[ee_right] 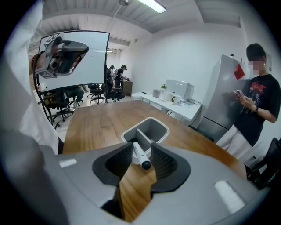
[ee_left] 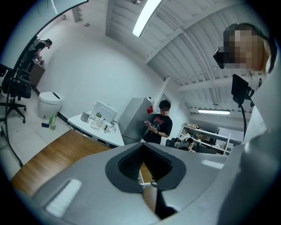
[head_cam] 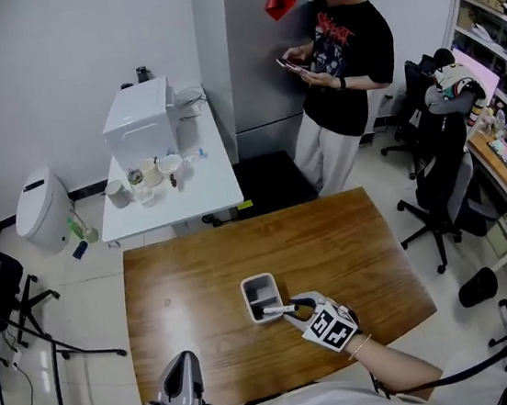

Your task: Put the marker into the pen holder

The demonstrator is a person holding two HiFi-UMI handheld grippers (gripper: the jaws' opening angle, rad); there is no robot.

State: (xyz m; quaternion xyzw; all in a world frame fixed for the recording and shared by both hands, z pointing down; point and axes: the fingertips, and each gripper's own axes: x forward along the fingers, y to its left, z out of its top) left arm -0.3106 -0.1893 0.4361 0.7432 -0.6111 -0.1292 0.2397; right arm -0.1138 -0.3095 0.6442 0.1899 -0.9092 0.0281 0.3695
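The grey two-compartment pen holder (head_cam: 247, 290) (ee_right: 160, 128) stands on the wooden table (head_cam: 190, 279), near the middle. A white marker with a black cap (head_cam: 280, 310) (ee_right: 139, 154) lies tilted, its front end over the holder's near rim and its capped end toward me. My right gripper (head_cam: 292, 311) (ee_right: 142, 159) sits just right of the holder with the marker between its jaws; a gap shows beside the cap, so the pads are not pressing. At the table's near left edge my left gripper (head_cam: 184, 362) (ee_left: 141, 148) points away, shut and empty.
A person (head_cam: 338, 56) stands by a grey fridge (head_cam: 239, 60) beyond the table, looking at a phone. A white side table (head_cam: 209, 180) with cups and a box stands behind the wooden one. Office chairs (head_cam: 445, 176) and a cluttered desk are at the right.
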